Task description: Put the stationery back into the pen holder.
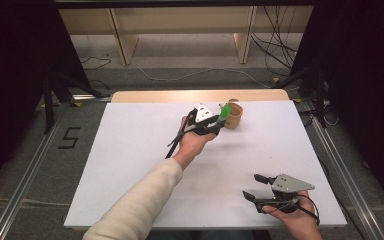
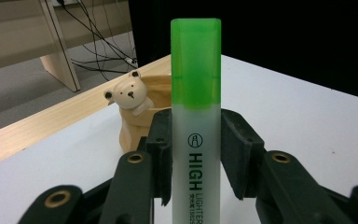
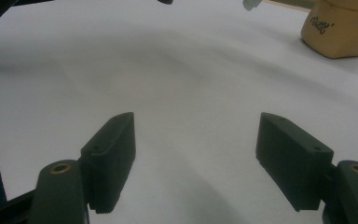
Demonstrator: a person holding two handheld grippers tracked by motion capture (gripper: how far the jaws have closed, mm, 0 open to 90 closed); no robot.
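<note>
Right gripper [image 1: 254, 186] is sitting nearest, close to the desk's [image 1: 130, 150] near right corner, jaws spread wide with nothing between them, just bare white desk under them. My left gripper [image 1: 219, 121] is reaching toward the far edge, pads clenched on the highlighter's [image 2: 196, 154] white barrel, green cap pointing away from me. Highlighter is hanging just beside the tan bear cup [image 2: 140, 109], which is standing near the far edge, right of centre.

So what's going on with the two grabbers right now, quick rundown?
Left gripper clamped on green highlighter, beside bear cup. Right gripper open, nothing between its jaws. Nothing in the way.
</note>
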